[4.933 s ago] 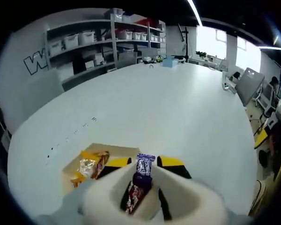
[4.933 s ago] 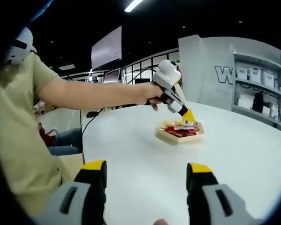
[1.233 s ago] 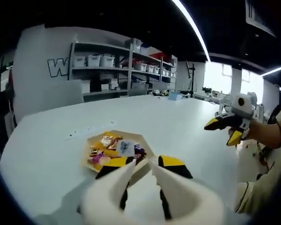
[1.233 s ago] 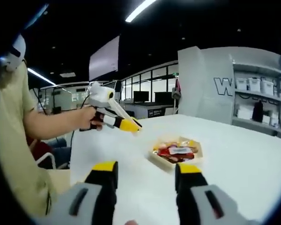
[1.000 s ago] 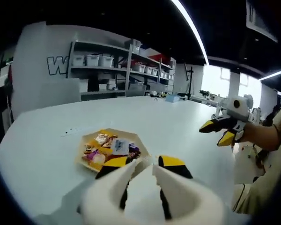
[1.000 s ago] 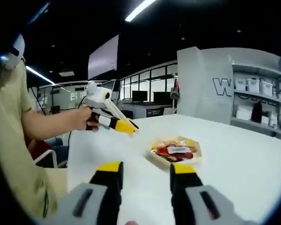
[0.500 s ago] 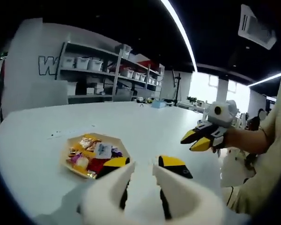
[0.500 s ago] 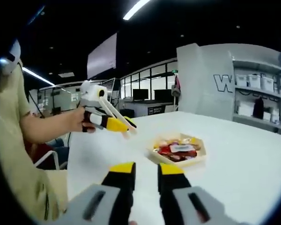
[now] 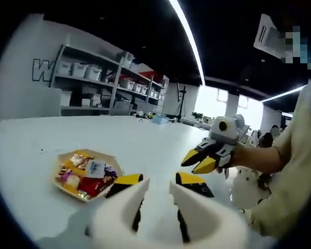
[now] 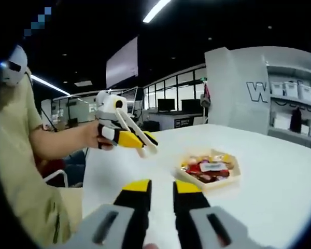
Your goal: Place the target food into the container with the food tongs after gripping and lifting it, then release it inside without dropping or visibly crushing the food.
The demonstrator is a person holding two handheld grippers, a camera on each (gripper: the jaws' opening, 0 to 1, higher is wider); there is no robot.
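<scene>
Pale yellow short-sleeved shirt, white tongs over yellow-and-black tips, grey-bodied right gripper

We see a broad white tabletop running back toward a grey metal shelving unit that stands against a pale wall; white storage bins sit in a row on its upper shelf. Part of a large outlined letter W marks the wall beside the shelves. The ceiling is dark, crossed by a long bright light strip, and bright windows glow at the far end of the room. In the right gripper view a pale partition wall bears the same lettering, a large dark screen hangs overhead, and a glass-walled office with monitors lies behind it.
</scene>
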